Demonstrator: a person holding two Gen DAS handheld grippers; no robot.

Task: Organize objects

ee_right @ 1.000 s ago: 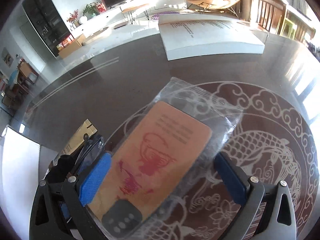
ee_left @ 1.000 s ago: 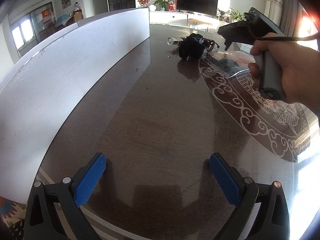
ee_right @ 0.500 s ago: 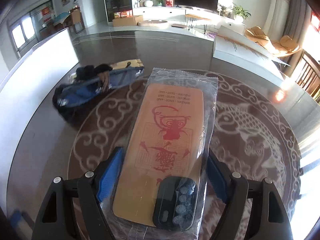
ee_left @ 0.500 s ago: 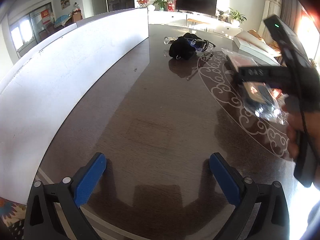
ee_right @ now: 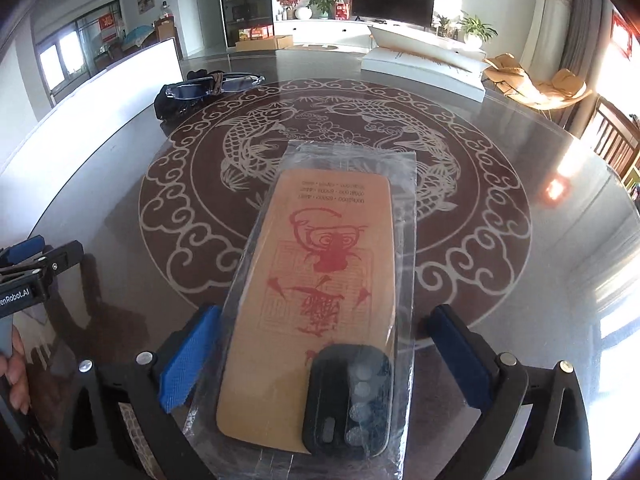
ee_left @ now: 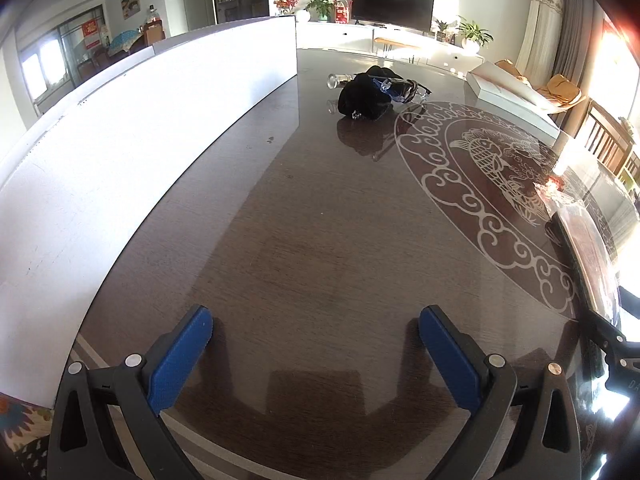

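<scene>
Table (ee_right: 540, 168): dark glossy top with a pale fish medallion (ee_right: 332, 128) at its centre.

Phone case (ee_right: 320, 292): tan, red print, black camera block at the near end, sealed in a clear bag (ee_right: 404, 240). It lies on the medallion's near side, lengthwise between the right gripper's (ee_right: 324, 360) blue pads; the jaws are opening, the right pad clear of the bag, the left pad just beside its edge.

Left gripper (ee_left: 316, 356): released, nothing between the pads, over bare tabletop near the near edge.

Black pouch (ee_left: 362, 96) with glasses (ee_left: 404, 89) on it: far side, beside the medallion's rim.

White board (ee_left: 132, 152): upright along the left edge.

White box (ee_right: 424, 62): far edge.
</scene>
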